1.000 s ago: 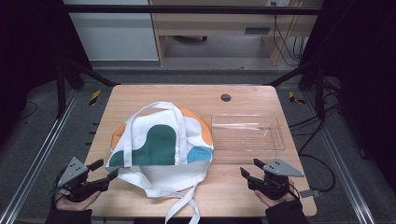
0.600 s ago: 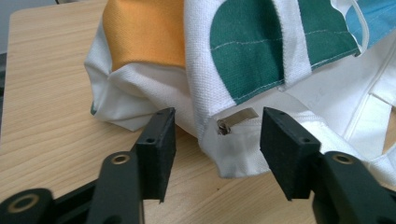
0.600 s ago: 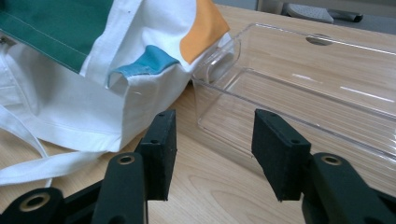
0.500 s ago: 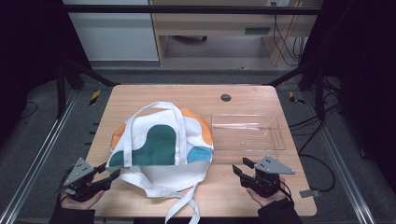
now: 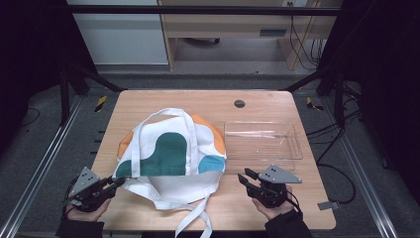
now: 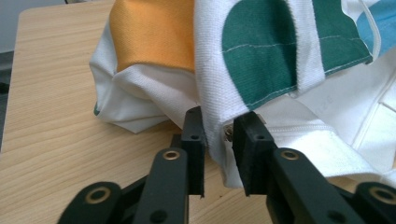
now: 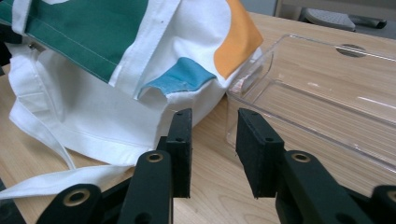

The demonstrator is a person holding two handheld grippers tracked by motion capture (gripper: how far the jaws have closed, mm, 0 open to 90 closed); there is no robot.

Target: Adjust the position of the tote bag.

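A white tote bag (image 5: 171,153) with green, orange and blue patches lies puffed up in the middle of the wooden table (image 5: 148,101). My left gripper (image 5: 118,182) sits at the bag's near left corner. In the left gripper view its jaws (image 6: 218,135) are shut on the bag's (image 6: 261,56) upright white hem, next to a metal snap. My right gripper (image 5: 245,176) rests open near the bag's right corner. In the right gripper view it (image 7: 214,126) points at the gap between the bag (image 7: 93,42) and the clear tray (image 7: 327,93), with nothing between its jaws.
The clear plastic tray (image 5: 297,144) stands empty just right of the bag. The bag's white straps (image 5: 193,223) trail over the table's front edge. A round cable hole (image 5: 239,103) sits near the far edge. Dark frame posts flank the table.
Both grippers have moved inward toward the bag. The left one has reached its corner and closed on the hem. The bag and tray have not moved.
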